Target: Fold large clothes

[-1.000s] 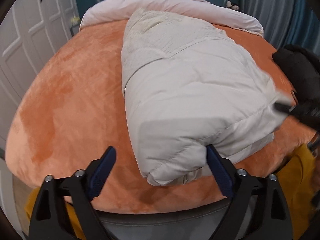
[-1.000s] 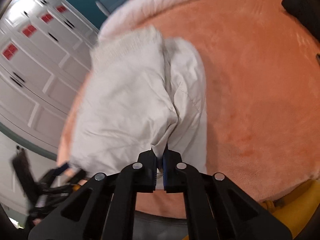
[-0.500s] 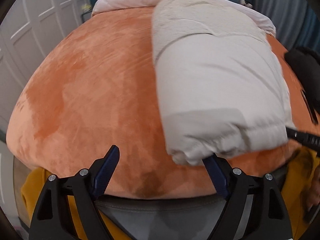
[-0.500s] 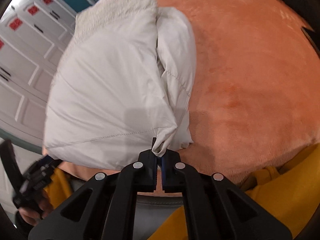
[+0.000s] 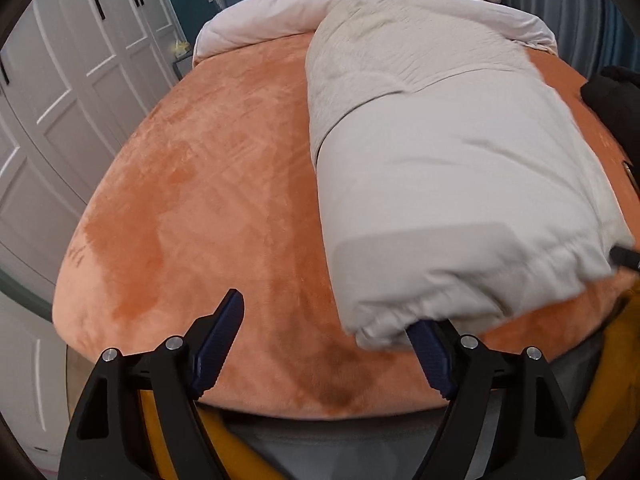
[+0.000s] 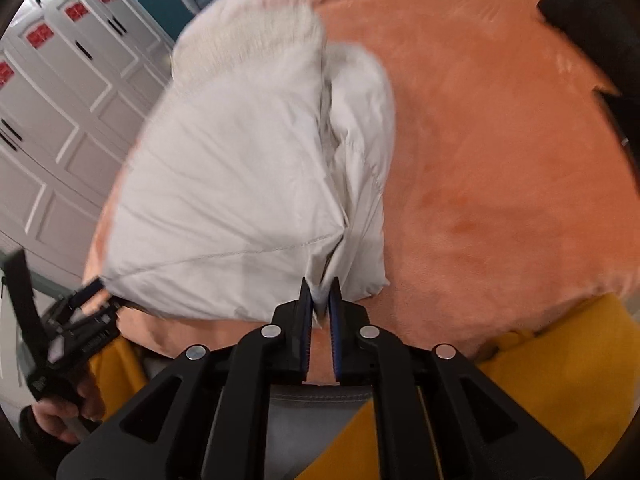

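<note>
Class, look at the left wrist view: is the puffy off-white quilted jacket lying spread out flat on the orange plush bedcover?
No: the puffy off-white quilted jacket lies folded into a thick bundle on the orange plush bedcover.

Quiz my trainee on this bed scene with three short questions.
1. True or false: the jacket lies on a blue cover.
2. What lies at the bed's far end? A a pale duvet, B a suitcase, C a laptop.
3. Fill in: the wardrobe doors are ___.
Key: 1 false, the cover is orange; 2 A; 3 white.
</note>
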Available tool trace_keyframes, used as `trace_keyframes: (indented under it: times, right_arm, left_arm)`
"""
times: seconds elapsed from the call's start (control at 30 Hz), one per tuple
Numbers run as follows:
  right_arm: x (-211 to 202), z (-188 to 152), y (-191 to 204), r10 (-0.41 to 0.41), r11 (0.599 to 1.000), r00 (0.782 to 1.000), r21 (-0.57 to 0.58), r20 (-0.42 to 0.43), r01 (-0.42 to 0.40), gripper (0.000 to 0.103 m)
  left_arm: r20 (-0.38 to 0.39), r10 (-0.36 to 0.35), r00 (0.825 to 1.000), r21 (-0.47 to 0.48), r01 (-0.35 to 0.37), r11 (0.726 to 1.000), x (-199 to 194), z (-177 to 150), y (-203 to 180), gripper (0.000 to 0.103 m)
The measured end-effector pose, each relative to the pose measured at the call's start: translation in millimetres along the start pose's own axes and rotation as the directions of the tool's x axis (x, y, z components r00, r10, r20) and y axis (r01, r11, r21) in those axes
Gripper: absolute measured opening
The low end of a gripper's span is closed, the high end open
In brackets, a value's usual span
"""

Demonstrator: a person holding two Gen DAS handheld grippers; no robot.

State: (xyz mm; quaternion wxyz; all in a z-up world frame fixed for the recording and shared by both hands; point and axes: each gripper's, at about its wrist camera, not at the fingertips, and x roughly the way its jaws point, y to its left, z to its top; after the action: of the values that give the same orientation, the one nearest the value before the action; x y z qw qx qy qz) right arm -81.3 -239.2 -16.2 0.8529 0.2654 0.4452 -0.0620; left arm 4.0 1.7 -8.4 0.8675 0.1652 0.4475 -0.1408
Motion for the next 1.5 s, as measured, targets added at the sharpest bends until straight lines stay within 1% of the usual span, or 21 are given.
trace_keyframes:
  times: [0.17,0.23,0.3,0.37,0.43,0.5,0.53,0.6,0.63,0.67,0.77,0.87,1.03,1.1,1.2,1.23,1.27,1.33,1.37,1.43,1.5]
  right_arm:
    - [-38,18,27,-0.002,0.998,0.994,-0.069,0.111,0.01,0.008]
    - [-39,20,34,0.001,0.993,0.993,-0.116,0.115,0.012,0.008]
    - [-26,26,49,-0.018,0.985,0.994,-0.167,0.105,0.036,0.008]
    - [-12,23,46,-0.031,0.98,0.998,-0.194,0.055,0.041,0.008]
    - [15,10,43,-0.037,0.981,0.999,-0.191,-0.028,0.031,0.008]
    - [45,-4,36,-0.058,0.983,0.992,-0.18,-0.114,0.037,0.004]
    - [55,-10,31,-0.065,0.984,0.989,-0.171,-0.133,0.042,0.004]
    - [64,-17,22,-0.069,0.989,0.978,-0.141,-0.198,0.041,0.008]
    - [61,-16,21,-0.062,0.991,0.978,-0.132,-0.198,0.036,0.008]
    - [55,-15,22,-0.052,0.991,0.982,-0.13,-0.183,0.029,0.008]
    - [16,0,34,-0.046,0.986,0.996,-0.166,-0.072,0.033,0.008]
    - [-16,26,45,-0.022,0.983,1.0,-0.184,0.017,0.025,0.008]
    - [-24,44,43,-0.043,0.979,0.999,-0.199,0.021,0.046,0.009]
    - [-20,41,39,-0.061,0.981,0.998,-0.185,-0.015,0.057,0.024]
    - [-34,30,30,-0.071,0.982,0.997,-0.174,-0.01,0.068,0.027]
    - [-44,29,28,-0.047,0.985,0.999,-0.163,0.016,0.049,0.027]
    - [-54,31,27,-0.016,0.988,0.999,-0.15,0.049,0.023,0.032]
    - [-74,42,23,0.019,0.992,0.991,-0.126,0.134,-0.002,0.054]
    - [-78,50,23,0.022,0.993,0.985,-0.121,0.171,-0.001,0.07]
    - [-73,67,20,0.01,0.994,0.978,-0.113,0.208,0.014,0.071]
    - [-50,83,18,0.033,0.995,0.985,-0.093,0.167,-0.018,0.07]
  left_arm:
    - [0.023,-0.047,0.999,-0.041,0.048,0.998,-28,4,3,0.077]
    - [0.053,-0.064,0.997,-0.059,0.067,0.996,-42,8,3,0.077]
    - [0.066,-0.064,0.996,-0.056,0.068,0.996,-51,14,0,0.077]
    - [0.077,-0.062,0.995,-0.062,0.067,0.996,-54,18,-1,0.077]
    - [0.073,-0.05,0.996,-0.066,0.055,0.996,-52,24,-2,0.077]
    - [0.066,-0.044,0.997,-0.074,0.049,0.996,-48,27,-1,0.077]
    - [0.061,-0.042,0.997,-0.077,0.046,0.996,-45,29,0,0.077]
    - [0.048,-0.035,0.998,-0.079,0.039,0.996,-37,33,1,0.077]
    - [0.044,-0.034,0.998,-0.078,0.038,0.996,-34,34,1,0.077]
    - [0.041,-0.032,0.999,-0.078,0.035,0.996,-32,36,2,0.077]
    - [0.025,-0.031,0.999,-0.085,0.033,0.996,-25,37,3,0.077]
    - [0.017,-0.027,0.999,-0.083,0.029,0.996,-20,39,1,0.077]
    - [0.008,-0.016,1.0,-0.072,0.016,0.997,-13,41,-2,0.077]
    - [-0.002,-0.015,1.0,-0.07,0.015,0.997,-10,40,-2,0.077]
    - [-0.013,-0.018,1.0,-0.071,0.017,0.997,-5,36,-2,0.079]
    - [-0.014,-0.019,1.0,-0.071,0.018,0.997,-3,34,-2,0.079]
    - [-0.016,-0.018,1.0,-0.069,0.017,0.997,-2,33,-2,0.079]
    - [-0.016,-0.016,1.0,-0.07,0.015,0.997,0,32,-3,0.079]
    - [-0.017,-0.013,1.0,-0.071,0.012,0.997,1,30,-3,0.079]
    - [-0.017,-0.007,1.0,-0.068,0.006,0.998,2,30,-6,0.079]
    - [-0.014,0.001,1.0,-0.055,-0.002,0.999,1,30,-7,0.079]
